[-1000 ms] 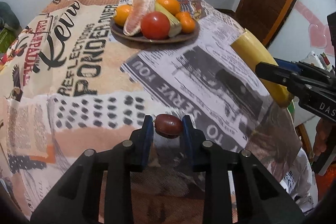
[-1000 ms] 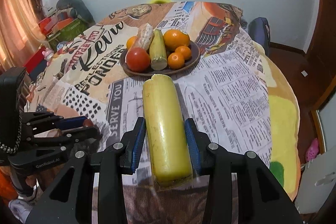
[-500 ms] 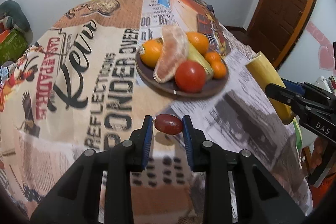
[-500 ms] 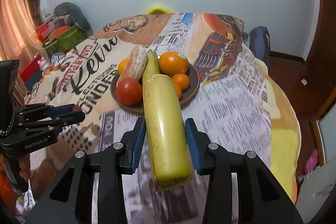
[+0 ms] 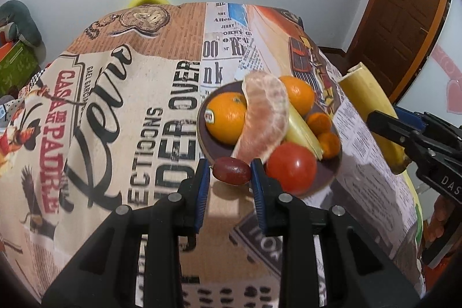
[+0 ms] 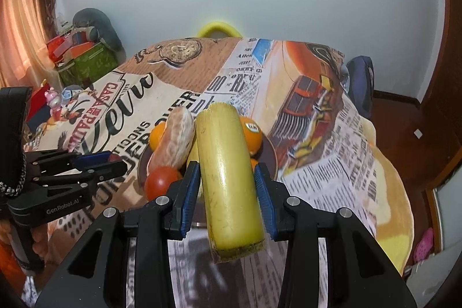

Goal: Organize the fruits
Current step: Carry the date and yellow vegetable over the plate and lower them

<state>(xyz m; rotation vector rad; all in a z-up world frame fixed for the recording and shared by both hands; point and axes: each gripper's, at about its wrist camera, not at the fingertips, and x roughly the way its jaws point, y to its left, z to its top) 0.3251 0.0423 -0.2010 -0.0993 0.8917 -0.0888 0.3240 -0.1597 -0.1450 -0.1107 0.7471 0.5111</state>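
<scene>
A brown plate (image 5: 332, 173) holds an orange (image 5: 226, 117), a peeled citrus segment (image 5: 264, 120), a red tomato (image 5: 291, 168), a yellow piece (image 5: 303, 129) and small tangerines (image 5: 319, 123). My left gripper (image 5: 231, 173) is shut on a dark red grape (image 5: 232, 171), held just above the plate's near rim. My right gripper (image 6: 226, 184) is shut on a long yellow banana piece (image 6: 228, 178), held over the plate (image 6: 271, 152); it also shows in the left wrist view (image 5: 372, 111), right of the plate.
The round table (image 5: 115, 111) wears a printed newspaper-pattern cloth. A yellow chair back (image 6: 219, 29) stands behind it, a blue chair (image 6: 361, 85) at the right. Boxes and clutter (image 6: 80, 59) lie at the left. A wooden door (image 5: 398, 5) is at the right.
Both grippers have moved forward toward the plate with their fruit. The grape is now at the plate's near rim, and the banana piece now overlaps the plate.
</scene>
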